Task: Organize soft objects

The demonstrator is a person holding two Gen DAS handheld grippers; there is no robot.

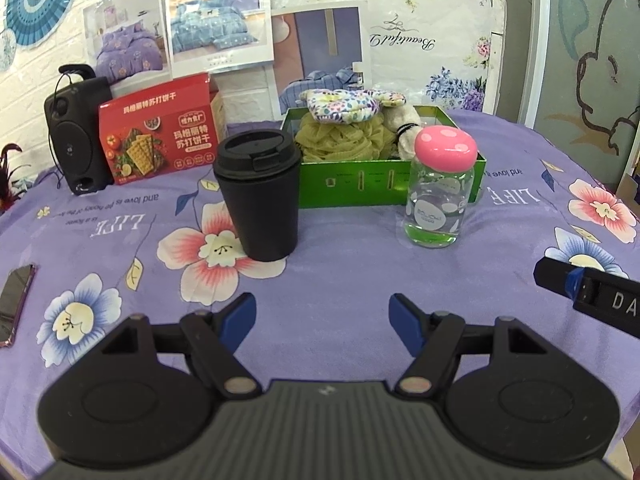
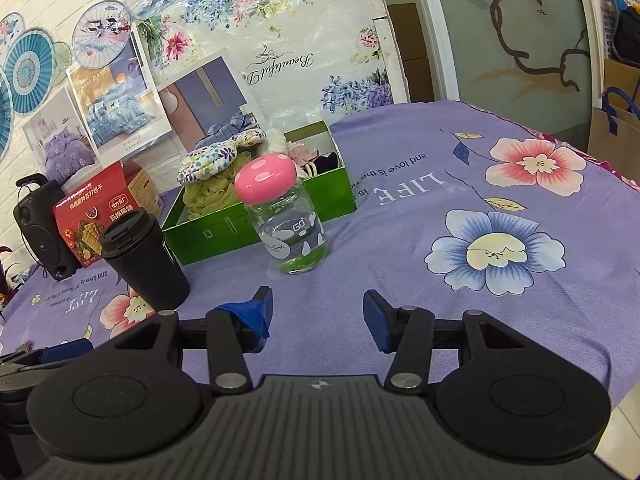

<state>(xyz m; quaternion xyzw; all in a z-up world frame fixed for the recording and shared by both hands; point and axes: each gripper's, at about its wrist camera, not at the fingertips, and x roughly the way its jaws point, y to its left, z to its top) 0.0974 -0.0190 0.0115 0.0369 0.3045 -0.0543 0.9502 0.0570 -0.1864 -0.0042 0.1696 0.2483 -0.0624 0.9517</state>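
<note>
A shallow green cardboard box (image 1: 384,184) sits at the back of the purple floral tablecloth (image 1: 340,280), already heaped with soft things — a yellow-green mesh bath pouf (image 1: 340,140) topped by a floral padded fabric piece (image 1: 344,104). Both look light and squashy, best pinched at a bunched fold. The left gripper (image 1: 322,320) and right gripper (image 2: 318,314) hover low near the table's front — jaws spread, holding nothing.

The desk wears a soft matt cloth (image 1: 340,280) with printed flowers. The black cup (image 1: 258,196) looks like matt plastic, and the bottle (image 1: 438,196) is clear glossy glass under a shiny pink cap (image 1: 445,148). In the glossy green cardboard box (image 1: 360,184) lies a rough yellow mesh sponge (image 1: 340,140) under printed cloth (image 1: 344,104).
</note>
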